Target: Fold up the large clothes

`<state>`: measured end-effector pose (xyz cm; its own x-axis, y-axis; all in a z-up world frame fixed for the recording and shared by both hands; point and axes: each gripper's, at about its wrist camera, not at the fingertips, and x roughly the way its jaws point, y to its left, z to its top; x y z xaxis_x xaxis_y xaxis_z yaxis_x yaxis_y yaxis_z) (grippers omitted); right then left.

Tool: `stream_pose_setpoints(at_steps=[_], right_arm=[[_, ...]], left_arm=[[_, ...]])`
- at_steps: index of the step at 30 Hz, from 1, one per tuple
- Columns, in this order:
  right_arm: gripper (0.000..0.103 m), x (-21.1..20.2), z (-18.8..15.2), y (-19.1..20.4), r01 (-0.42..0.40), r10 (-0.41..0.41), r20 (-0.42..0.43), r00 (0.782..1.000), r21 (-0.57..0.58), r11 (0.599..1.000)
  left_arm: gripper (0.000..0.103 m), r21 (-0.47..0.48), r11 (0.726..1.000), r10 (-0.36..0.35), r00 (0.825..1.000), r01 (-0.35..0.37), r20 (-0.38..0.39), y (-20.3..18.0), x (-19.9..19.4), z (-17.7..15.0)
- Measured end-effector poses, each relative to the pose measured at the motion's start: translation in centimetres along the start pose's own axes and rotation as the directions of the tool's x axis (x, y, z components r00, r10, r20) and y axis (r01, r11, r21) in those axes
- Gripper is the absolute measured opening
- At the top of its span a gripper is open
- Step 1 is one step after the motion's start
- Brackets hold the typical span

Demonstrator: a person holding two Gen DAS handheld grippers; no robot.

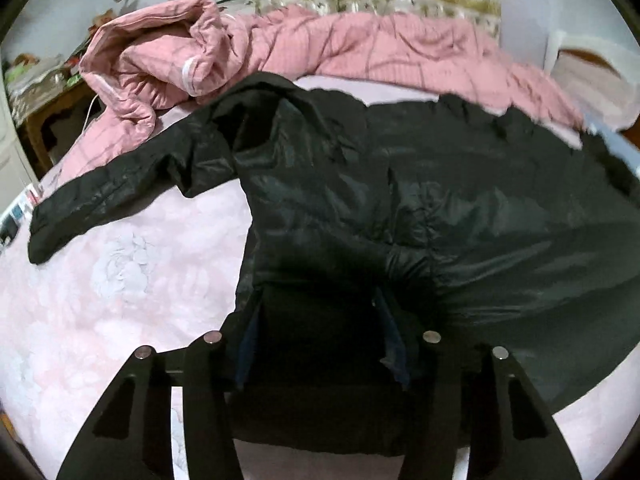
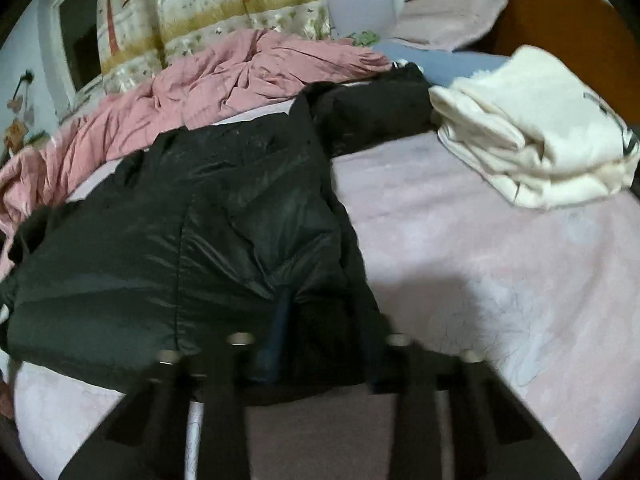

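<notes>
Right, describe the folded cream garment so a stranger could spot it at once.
Start at the bed with the pale pink floral sheet. Past the spread black jacket, go to the sheet's far right edge, near the orange headboard. The folded cream garment lies there: the only light-coloured, neatly stacked piece, unlike the crumpled pink quilt.

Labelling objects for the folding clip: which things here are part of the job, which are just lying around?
In the job:
- black jacket, spread on the bed
- left tongs, at the jacket's near hem
- right tongs, at the hem's other end

Lying about:
- pink quilt, bunched at the far side
- folded cream garment
- pink bedsheet
- patterned curtain
</notes>
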<state>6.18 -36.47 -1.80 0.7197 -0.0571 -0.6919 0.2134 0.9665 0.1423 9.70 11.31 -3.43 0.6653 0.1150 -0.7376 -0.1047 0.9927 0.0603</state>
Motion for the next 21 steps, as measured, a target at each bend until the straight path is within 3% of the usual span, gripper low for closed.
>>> stream_pose_setpoints(at_steps=[3,5,9,12,13,15,16,17,18,19,20,21], right_arm=[[0.007,-0.4,-0.3,0.3,0.025,-0.025,0.022,0.999,-0.014,1.0],[0.006,-1.4,-0.6,0.3,0.047,-0.046,0.067,0.997,-0.013,0.999],[0.006,-4.7,-0.8,0.1,0.005,-0.003,0.179,0.984,-0.01,1.0],[0.012,-5.1,-1.1,-0.4,0.006,-0.007,0.167,0.986,0.005,1.0],[0.014,-4.8,-1.0,-0.5,0.002,-0.004,0.154,0.988,0.012,1.0],[0.024,-4.0,-0.8,-0.8,-0.013,0.009,0.119,0.993,0.029,0.999],[0.043,-3.5,-0.7,-1.0,-0.019,0.015,0.099,0.995,0.036,0.999],[0.069,-3.0,-0.6,-1.0,-0.031,0.028,0.078,0.997,0.037,0.999],[0.074,-2.3,-0.6,-0.9,-0.059,0.058,0.049,0.997,0.032,0.998],[0.07,-1.6,-0.6,-0.8,-0.083,0.082,0.018,0.996,0.026,0.996],[0.048,-1.1,-0.7,-0.6,-0.103,0.103,-0.004,0.995,0.019,0.994],[0.04,-0.7,-0.9,-0.5,-0.118,0.118,-0.028,0.993,0.008,0.993]], left_arm=[[0.06,0.049,0.997,0.062,0.998,-0.063,0.018,-0.9,-0.3,-0.3],[0.08,0.015,0.997,0.075,0.996,-0.075,0.042,-0.1,-1.1,-0.4],[0.083,-0.041,0.995,-0.083,0.992,0.087,0.098,2.0,-3.6,-1.1],[0.086,-0.024,0.984,-0.171,0.979,0.174,0.109,1.9,-4.6,-1.6],[0.092,-0.016,0.983,-0.18,0.979,0.182,0.095,1.6,-4.4,-1.6],[0.098,0.003,0.993,-0.119,0.992,0.119,0.045,0.6,-3.3,-1.7],[0.099,0.014,0.996,-0.09,0.996,0.089,0.012,0.0,-2.4,-1.8],[0.1,0.02,0.996,-0.089,0.996,0.089,-0.013,-0.4,-1.8,-1.8],[0.1,0.013,0.996,-0.09,0.996,0.09,-0.02,-0.4,-1.5,-1.8],[0.093,-0.011,0.994,-0.11,0.994,0.11,-0.015,-0.1,-1.5,-1.6],[0.069,-0.031,0.989,-0.143,0.99,0.142,-0.009,0.2,-1.5,-1.6],[0.06,-0.053,0.98,-0.195,0.981,0.194,-0.01,0.4,-1.5,-1.6]])
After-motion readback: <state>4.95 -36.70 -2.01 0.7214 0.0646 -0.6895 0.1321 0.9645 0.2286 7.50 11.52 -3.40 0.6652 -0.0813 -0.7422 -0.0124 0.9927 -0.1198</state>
